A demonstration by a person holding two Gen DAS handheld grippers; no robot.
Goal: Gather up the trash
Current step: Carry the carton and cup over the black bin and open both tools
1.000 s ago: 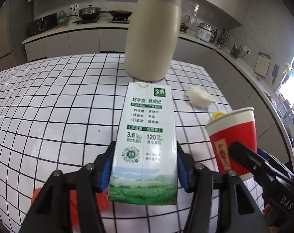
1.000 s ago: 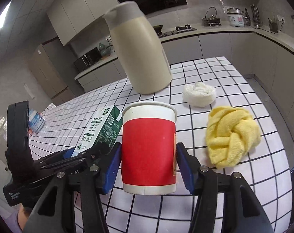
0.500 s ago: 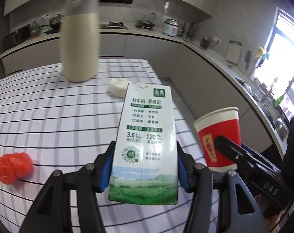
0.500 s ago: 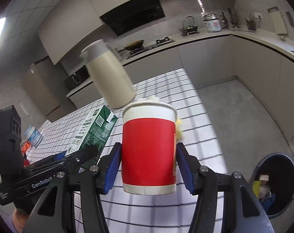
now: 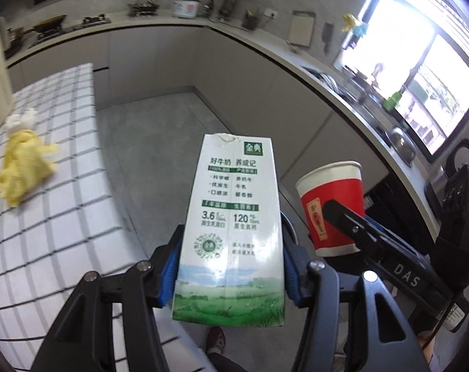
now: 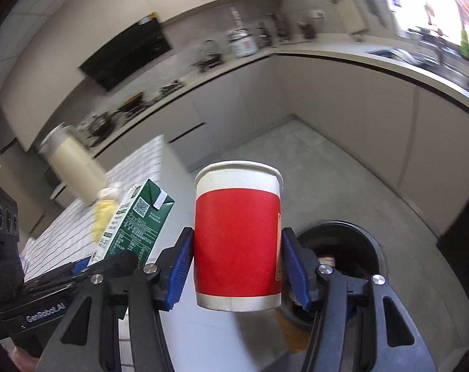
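1. While both grippers are held off the table's edge, above grey floor, the left gripper point(image 5: 230, 266) is clamped on a milk carton point(image 5: 231, 223), its blue pads pressing the carton's two narrow sides.
2. The carton stands upright in that grip, white with green print and a green meadow band at its base; its torn top corner points away from the camera.
3. The right gripper point(image 6: 237, 266) is clamped on a paper cup point(image 6: 237, 235), blue pads against opposite sides of its red band.
4. The cup is upright, with a white rim and a white base.
5. The two grippers sit side by side: the left wrist view shows the cup just right of the carton, and the right wrist view shows the carton just left of the cup.
6. A round black trash bin point(image 6: 367, 245) stands open on the floor below and beyond the cup, partly hidden by it, with some rubbish inside.
7. To the left lies the table point(image 5: 64, 217), covered in a white cloth with a black grid.
8. A crumpled yellow cloth point(image 5: 24, 167) lies on it, with a white wad point(image 5: 19, 119) just beyond.
9. A cream-coloured jug point(image 6: 75, 167) stands on the table, blurred.
10. A kitchen counter point(image 5: 265, 46) with appliances runs along the far walls.
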